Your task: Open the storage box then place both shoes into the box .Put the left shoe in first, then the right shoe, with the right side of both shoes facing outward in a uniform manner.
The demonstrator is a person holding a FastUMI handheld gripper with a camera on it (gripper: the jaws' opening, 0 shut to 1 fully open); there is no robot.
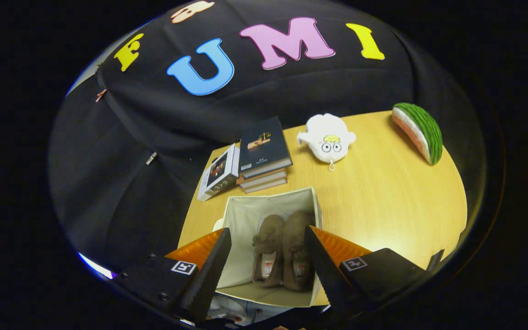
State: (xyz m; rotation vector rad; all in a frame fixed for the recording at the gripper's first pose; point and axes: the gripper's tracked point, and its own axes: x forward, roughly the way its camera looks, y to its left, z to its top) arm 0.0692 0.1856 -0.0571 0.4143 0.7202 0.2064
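An open beige fabric storage box [245, 206] stands on the wooden table, directly below and ahead of my fingers. Two brown slip-on shoes lie side by side inside it: one shoe [266, 250] nearer the box's middle, the other shoe [295, 247] against the box's right wall. Both point their toes away from me, openings upward. My gripper [267, 238] hovers above the box, open, with nothing between its fingers; the shoes show through the gap.
Beyond the box is a stack of books [264, 153] with a white boxed book [218, 173] leaning beside it. A white plush toy [327, 137] and a watermelon-slice toy [420, 133] sit farther back on the table [383, 201]. The table's left edge runs near the box.
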